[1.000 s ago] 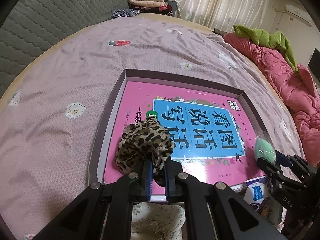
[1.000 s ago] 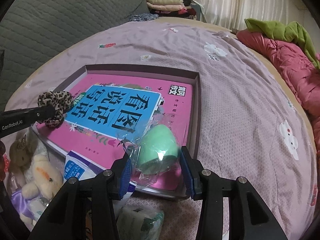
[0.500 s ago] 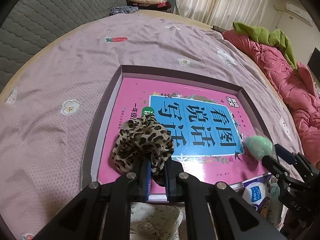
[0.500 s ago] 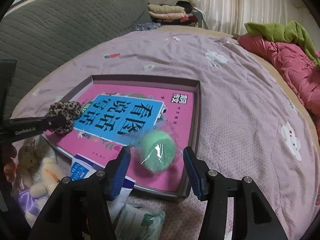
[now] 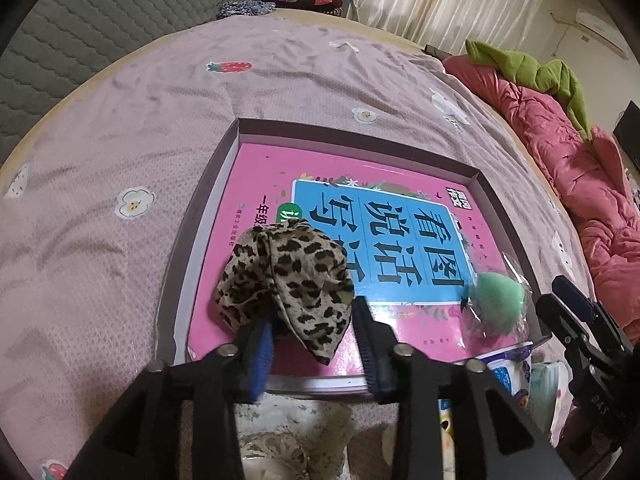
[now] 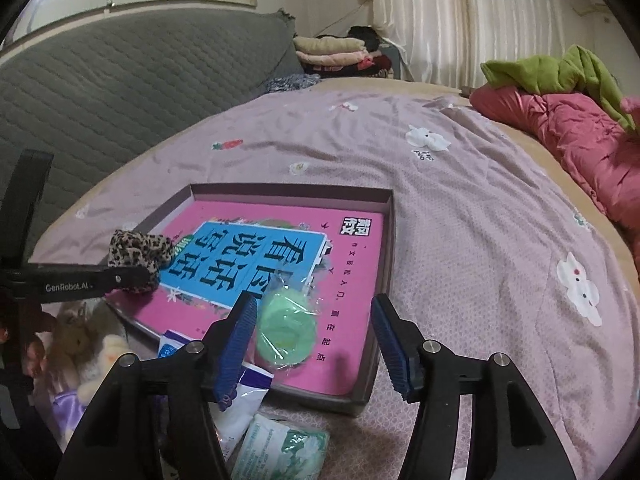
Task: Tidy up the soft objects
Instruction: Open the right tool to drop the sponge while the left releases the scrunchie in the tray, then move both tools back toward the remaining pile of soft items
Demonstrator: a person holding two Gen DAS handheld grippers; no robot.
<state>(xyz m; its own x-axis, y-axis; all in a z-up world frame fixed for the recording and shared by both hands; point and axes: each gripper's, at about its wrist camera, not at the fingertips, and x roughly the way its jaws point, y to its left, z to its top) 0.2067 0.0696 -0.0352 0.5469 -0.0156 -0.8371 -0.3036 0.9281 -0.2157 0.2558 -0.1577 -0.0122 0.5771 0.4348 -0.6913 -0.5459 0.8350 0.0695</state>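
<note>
Left wrist view: left gripper point(image 5: 314, 334), jaws opening, pads standing clear of the leopard-print scrunchie point(image 5: 286, 280), which slumps between them on the pink book point(image 5: 276, 168) lying inside the shallow box point(image 5: 400, 146) on the bed point(image 5: 120, 128). Judged step: release of a soft item into the box. To do it well, let the jaws part fully before drawing back, and withdraw along the line of the fingers so that no pad drags the loose fabric out over the near wall. Also shown here: the right gripper point(image 5: 576, 312) at the frame's right edge and the green sponge in clear wrap point(image 5: 494, 304) near the book's lower right corner; a pale patterned cloth point(image 5: 288, 436) below the left jaws, seen in this view alone. Right wrist view: right gripper point(image 6: 312, 334), jaws opening and released, the green sponge in clear wrap point(image 6: 286, 332) resting between them on the book point(image 6: 352, 256), touching neither pad as far as can be told. Same advice: back away straight, since the crinkled wrap could catch on a pad. This view alone shows what remains outside the box: a plush toy point(image 6: 100, 356) and a white-and-blue packet point(image 6: 244, 400) and a green-printed packet point(image 6: 280, 452) by its near edge, plus the left gripper point(image 6: 132, 276) side-on beside the scrunchie point(image 6: 138, 254).
</note>
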